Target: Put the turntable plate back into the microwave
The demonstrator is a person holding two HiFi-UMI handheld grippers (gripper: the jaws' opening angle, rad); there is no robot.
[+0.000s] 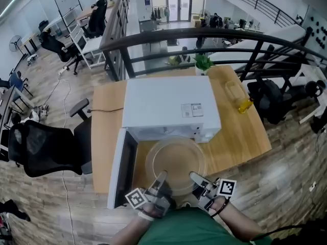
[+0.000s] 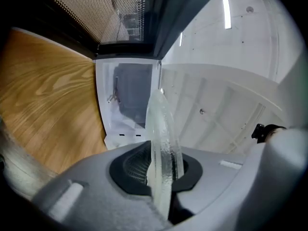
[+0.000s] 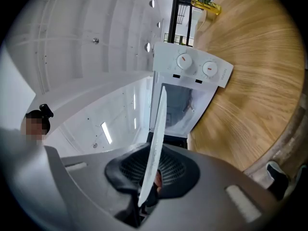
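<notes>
The round clear glass turntable plate [image 1: 176,162] hangs level just in front of the white microwave [image 1: 171,106], whose door [image 1: 122,167] is swung open to the left. My left gripper [image 1: 162,179] and right gripper [image 1: 196,178] are each shut on the plate's near rim, side by side. In the left gripper view the plate [image 2: 162,134] stands edge-on between the dark pads of the left gripper [image 2: 161,170], with the microwave cavity [image 2: 129,100] ahead. In the right gripper view the plate [image 3: 157,124] is pinched in the right gripper [image 3: 151,170], facing the two-knob control panel [image 3: 195,67].
The microwave sits on a wooden table [image 1: 245,137] beside a railing. A yellow bottle [image 1: 245,105] lies at the table's right and a small green plant [image 1: 203,62] stands at the back. A black office chair [image 1: 46,147] stands to the left of the table.
</notes>
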